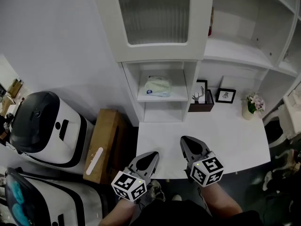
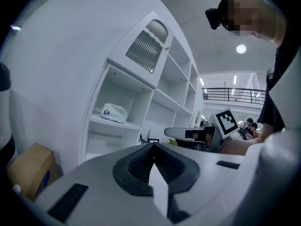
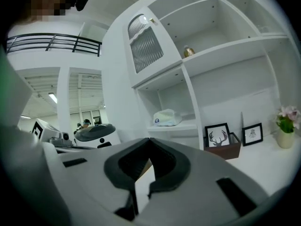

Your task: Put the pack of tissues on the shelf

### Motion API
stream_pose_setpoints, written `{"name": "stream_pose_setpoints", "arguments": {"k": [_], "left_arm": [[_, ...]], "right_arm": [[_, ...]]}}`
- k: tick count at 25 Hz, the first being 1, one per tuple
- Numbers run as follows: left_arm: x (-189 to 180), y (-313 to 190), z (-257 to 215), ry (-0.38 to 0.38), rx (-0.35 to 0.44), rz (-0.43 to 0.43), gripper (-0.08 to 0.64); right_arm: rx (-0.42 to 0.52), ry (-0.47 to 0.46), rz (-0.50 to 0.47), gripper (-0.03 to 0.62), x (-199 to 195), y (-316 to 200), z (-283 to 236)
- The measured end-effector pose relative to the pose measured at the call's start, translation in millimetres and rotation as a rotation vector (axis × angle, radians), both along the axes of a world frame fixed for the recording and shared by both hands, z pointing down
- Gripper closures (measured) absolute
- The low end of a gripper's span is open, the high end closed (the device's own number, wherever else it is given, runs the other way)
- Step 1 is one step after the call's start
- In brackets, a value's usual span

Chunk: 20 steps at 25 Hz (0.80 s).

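The pack of tissues [image 1: 157,86], pale with a blue round label, lies on the small middle shelf [image 1: 176,98] of the white shelf unit. It also shows as the pack [image 2: 114,112] in the left gripper view and as the pack [image 3: 167,118] in the right gripper view. My left gripper [image 1: 152,156] hovers over the near edge of the white table [image 1: 240,140], jaws shut and empty. My right gripper [image 1: 186,141] is beside it, a little farther in, also shut with nothing held. Both point toward the shelf, well short of the pack.
A ribbed glass cabinet door [image 1: 153,13] hangs above the tissue shelf. A brown holder [image 1: 201,107], two framed pictures [image 1: 225,95] and a flower vase [image 1: 251,106] stand at the table's back. A cardboard box [image 1: 104,142] and a white machine [image 1: 44,126] sit on the left.
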<state>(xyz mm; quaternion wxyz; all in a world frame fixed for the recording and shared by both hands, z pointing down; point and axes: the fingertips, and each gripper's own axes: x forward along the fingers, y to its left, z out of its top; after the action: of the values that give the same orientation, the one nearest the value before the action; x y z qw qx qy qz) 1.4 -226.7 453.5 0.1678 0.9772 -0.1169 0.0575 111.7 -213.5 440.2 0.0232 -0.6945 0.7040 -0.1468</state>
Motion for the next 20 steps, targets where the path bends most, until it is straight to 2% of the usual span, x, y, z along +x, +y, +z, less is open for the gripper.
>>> {"name": "stream_pose_setpoints", "arguments": {"k": [20], "left_arm": [[-8.9,118.9,9.8,-0.05,0.005,-0.079,0.555]], "right_arm": [[0.014,-0.051,-0.116,0.589,-24.0,114.4,10.9]]}}
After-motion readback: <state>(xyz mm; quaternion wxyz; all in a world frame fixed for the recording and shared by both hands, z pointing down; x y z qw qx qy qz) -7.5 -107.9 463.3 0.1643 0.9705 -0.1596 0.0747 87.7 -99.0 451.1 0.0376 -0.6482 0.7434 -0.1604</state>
